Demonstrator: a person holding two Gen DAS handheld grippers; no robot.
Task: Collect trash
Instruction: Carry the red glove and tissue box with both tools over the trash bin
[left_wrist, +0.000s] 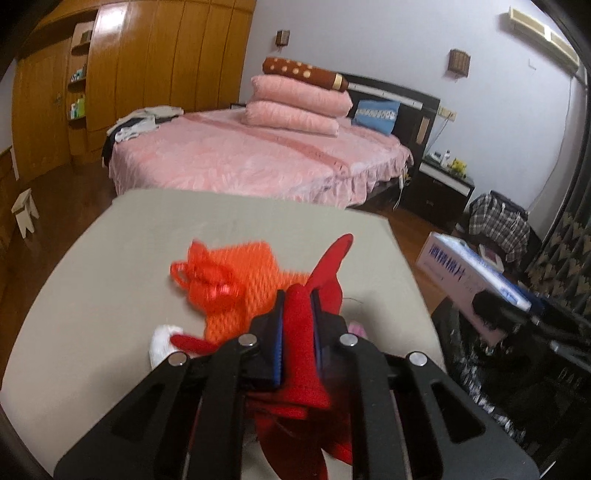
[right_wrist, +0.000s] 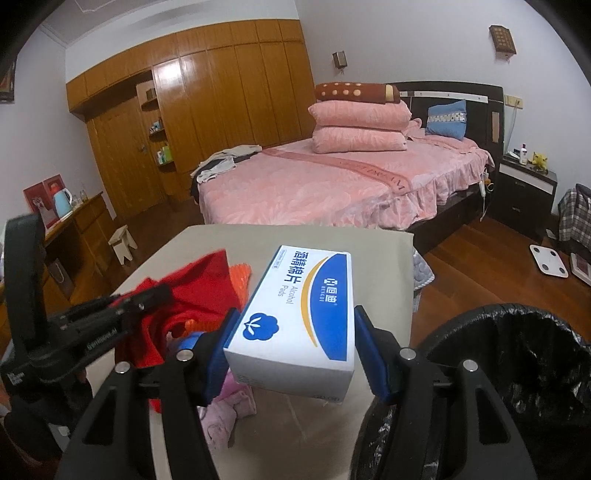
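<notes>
The left gripper (left_wrist: 297, 295) has its jaws shut tight on a red cloth (left_wrist: 301, 325), which pokes up and forward past the jaws. The right gripper (right_wrist: 291, 332) has its jaws pressed on both sides of a white and blue box (right_wrist: 299, 317). The box's long side points straight ahead, away from the jaws. The black trash bag (right_wrist: 517, 369) sits just to the right of those jaws, and nothing I can see is in it yet. An orange net (left_wrist: 236, 273) and a pink rag (right_wrist: 229, 410) wait on the surface (left_wrist: 110, 277).
</notes>
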